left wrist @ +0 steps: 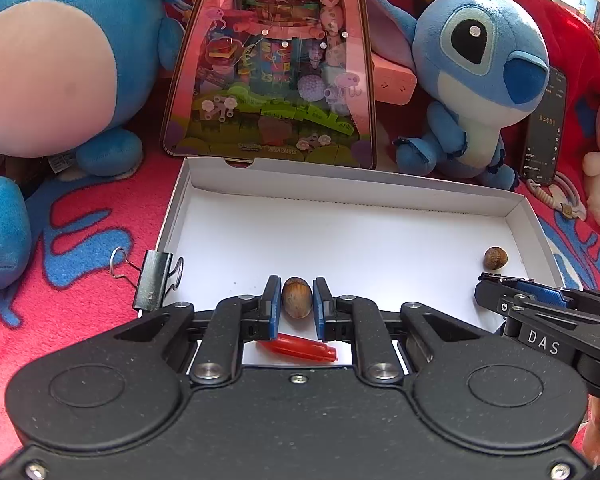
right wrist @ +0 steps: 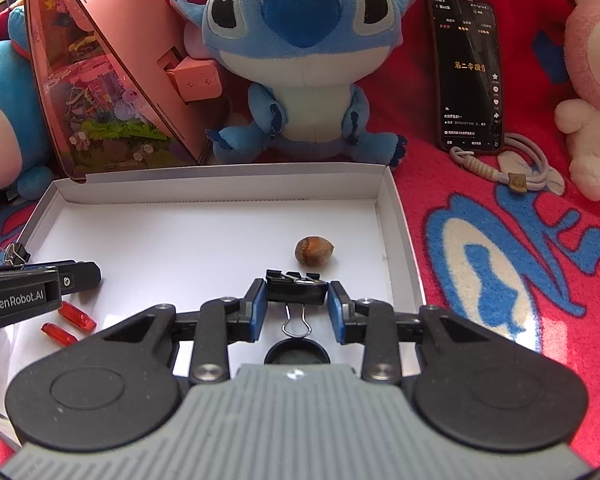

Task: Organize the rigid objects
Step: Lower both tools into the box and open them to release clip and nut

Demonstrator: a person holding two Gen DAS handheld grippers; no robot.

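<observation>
Brown and glossy, a nut [left wrist: 297,297] sat pinched in the nearly closed left tongs [left wrist: 297,298] above the white box [left wrist: 340,240] floor. The right tongs [right wrist: 297,307] clamped a black binder clip [right wrist: 297,289], wire handle dangling, near a second nut [right wrist: 314,251]. Two red caps [right wrist: 68,326] lay beside them.

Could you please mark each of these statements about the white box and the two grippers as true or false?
1. The left gripper is shut on a hazelnut. True.
2. The right gripper holds a red capsule. False: it grips a black binder clip.
3. A second hazelnut lies loose inside the white box. True.
4. Another binder clip sits on the box's left wall. True.
5. The phone lies inside the box. False: it leans on the red blanket outside.
</observation>
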